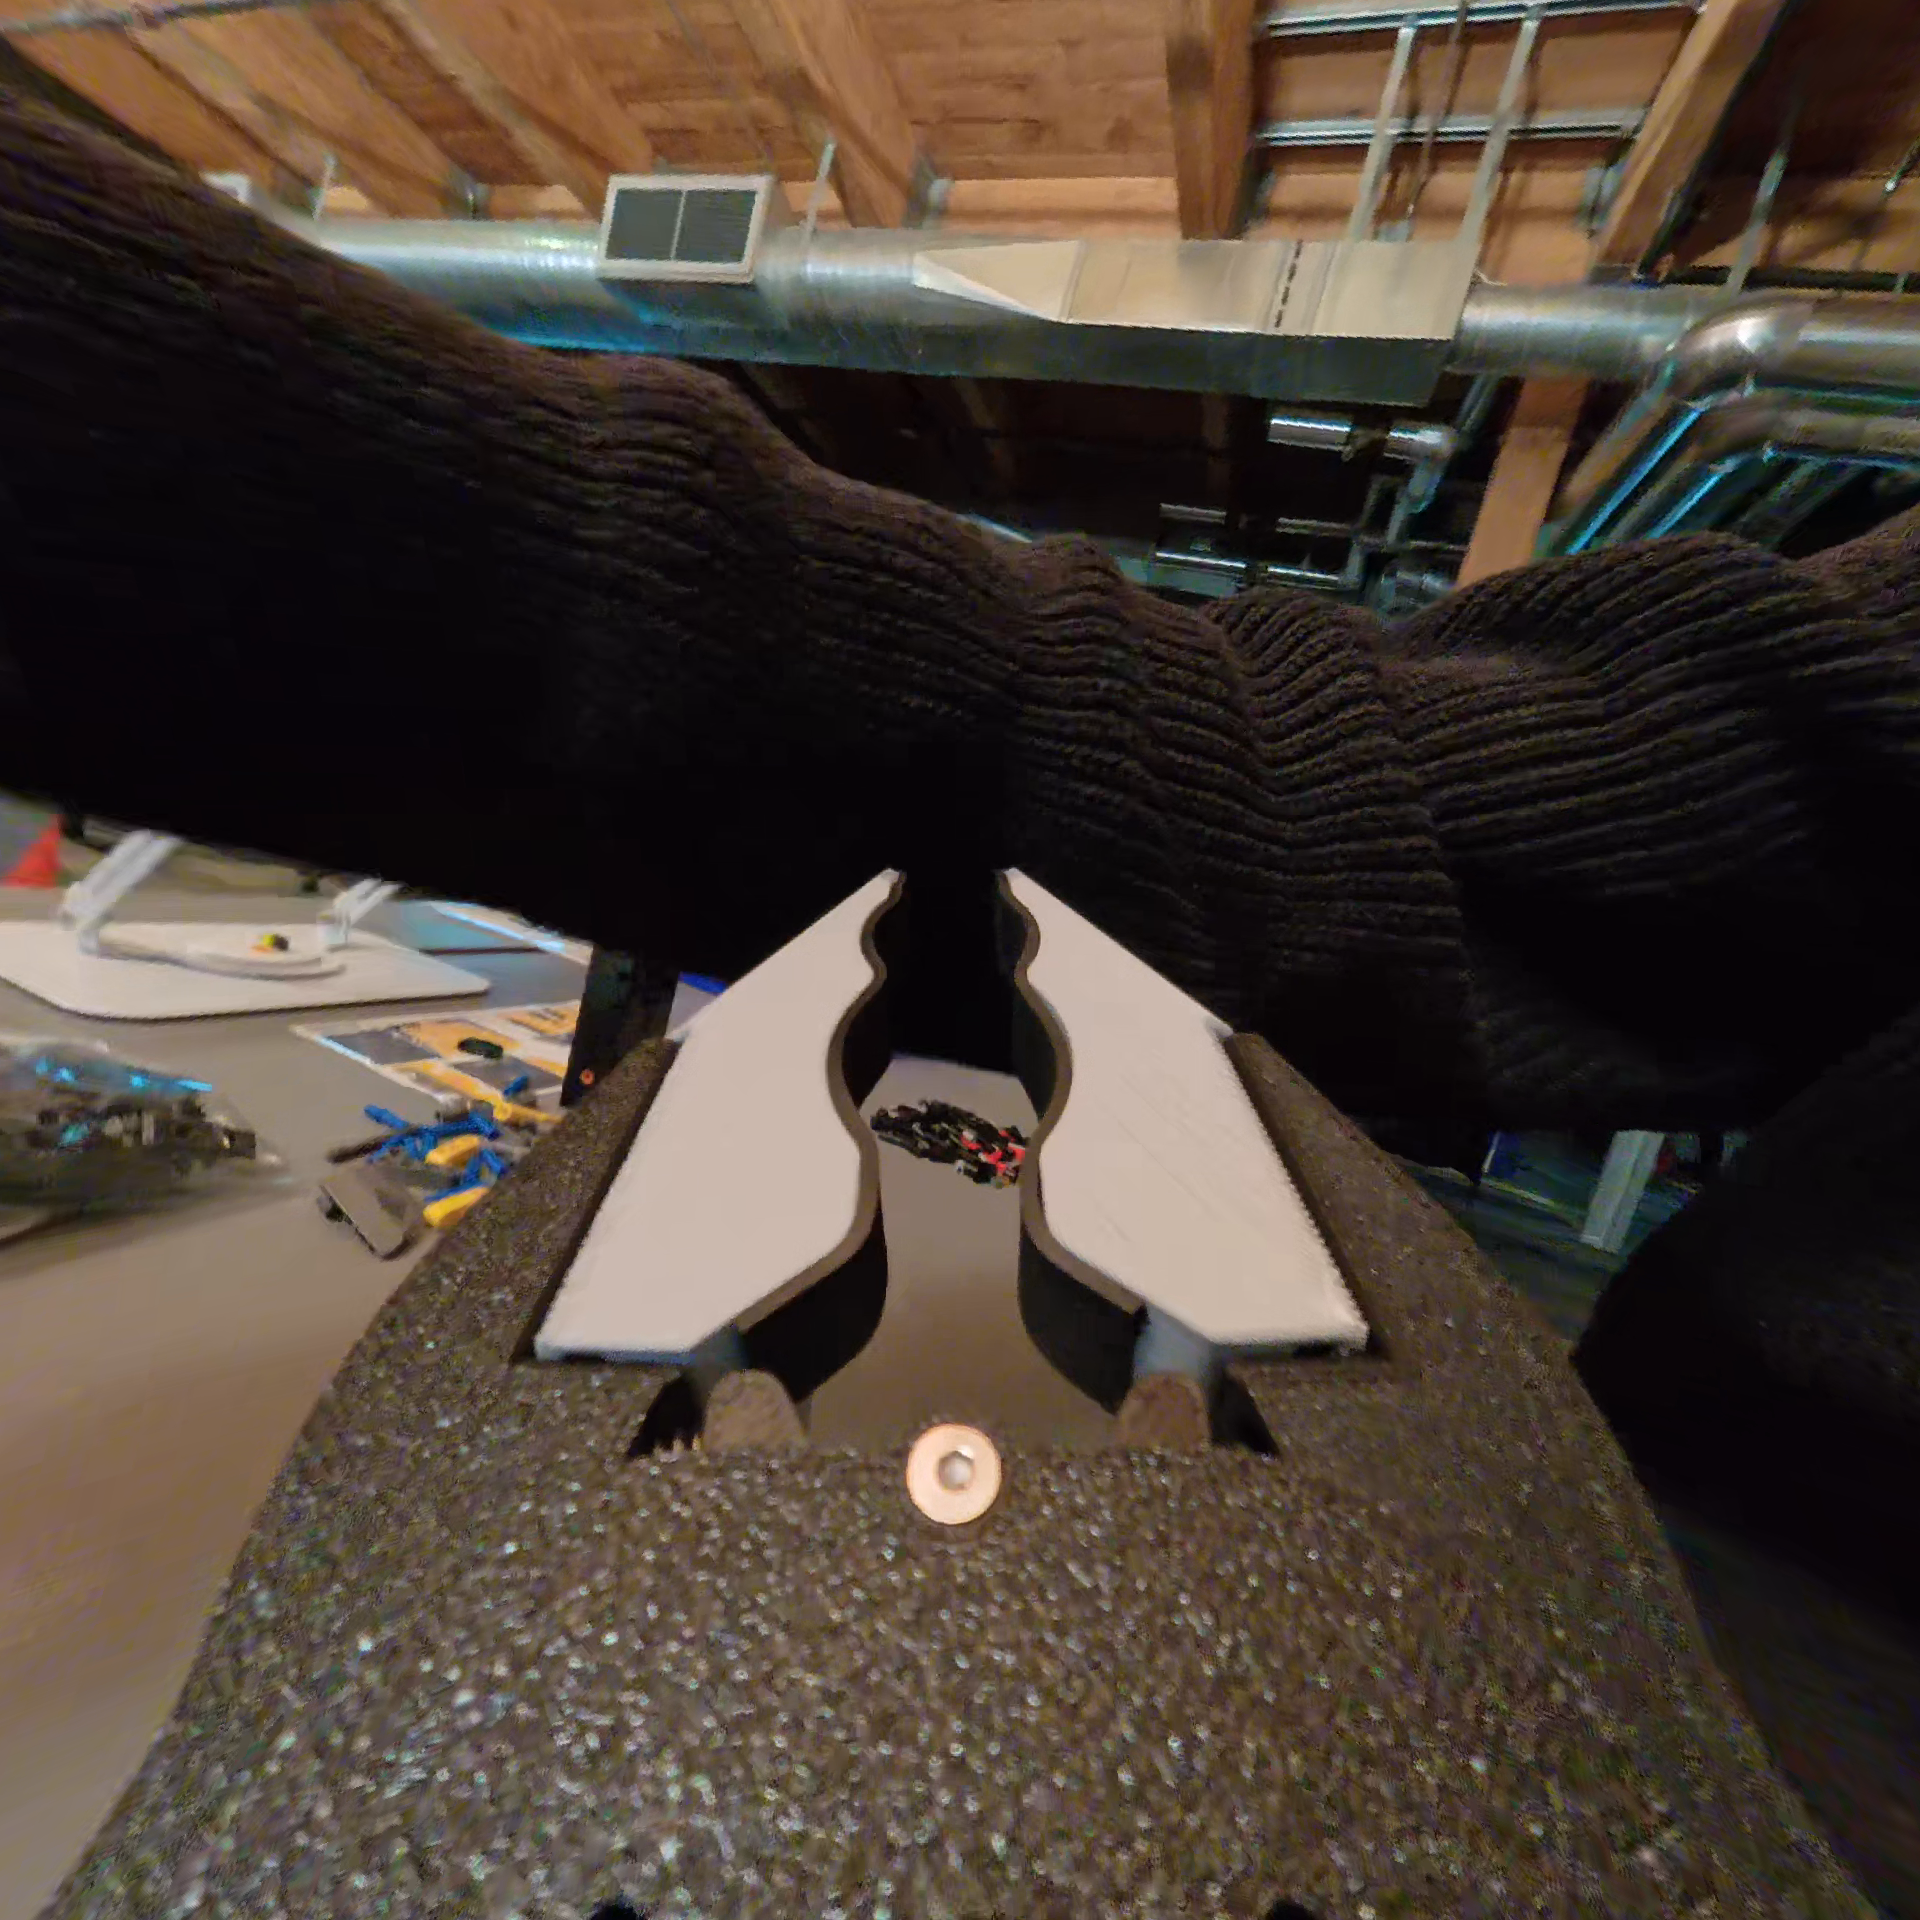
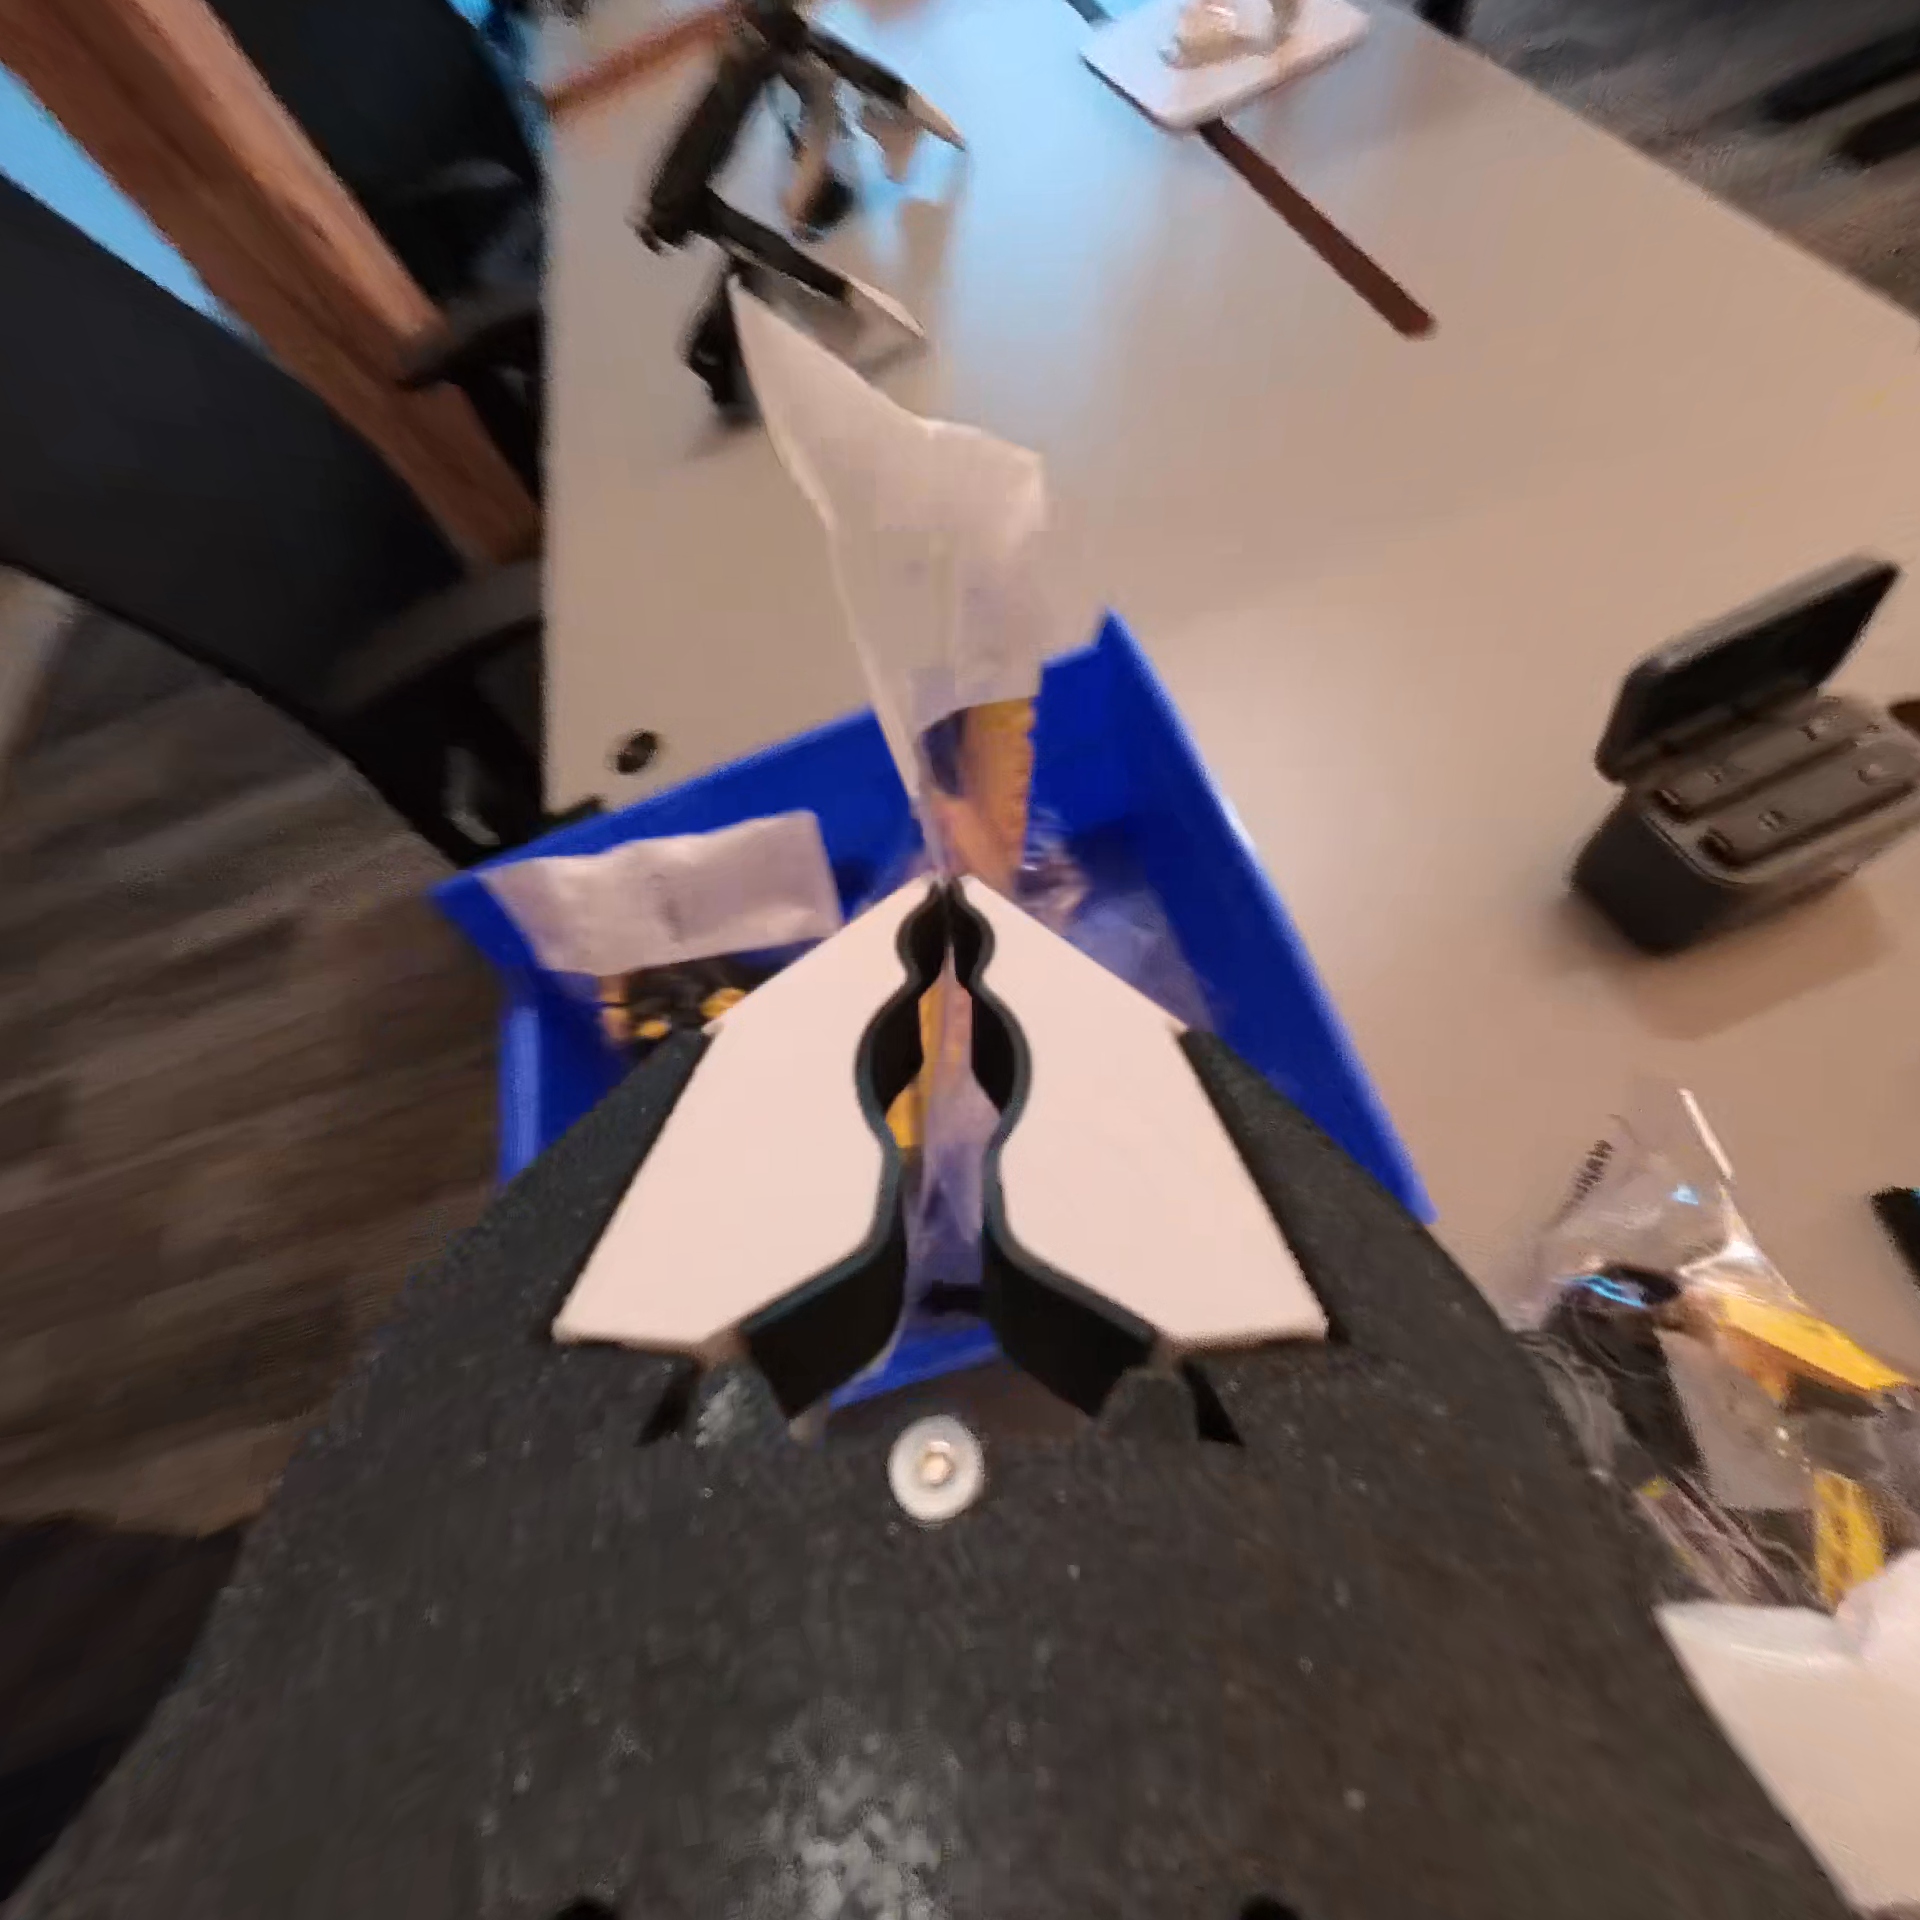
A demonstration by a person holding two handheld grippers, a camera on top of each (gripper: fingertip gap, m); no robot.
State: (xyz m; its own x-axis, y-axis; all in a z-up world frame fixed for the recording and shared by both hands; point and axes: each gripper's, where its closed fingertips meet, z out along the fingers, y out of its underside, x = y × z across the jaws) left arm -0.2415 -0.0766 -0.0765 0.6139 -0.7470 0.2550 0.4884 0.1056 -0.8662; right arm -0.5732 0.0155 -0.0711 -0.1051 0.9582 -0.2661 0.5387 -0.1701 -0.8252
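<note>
Pinching a clear plastic bag (image 2: 940, 582), the right claw (image 2: 945, 896) is held above a blue bin (image 2: 1143, 790) containing another bag (image 2: 665, 894); the left claw (image 1: 948, 883) is parted, empty, near a black sleeve (image 1: 727, 582).

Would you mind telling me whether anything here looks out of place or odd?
Yes: a knit sleeve crosses right in front of the open left gripper, hiding most of the table. The right gripper is shut on a plastic bag over the blue bin; that view is motion-blurred.
</note>
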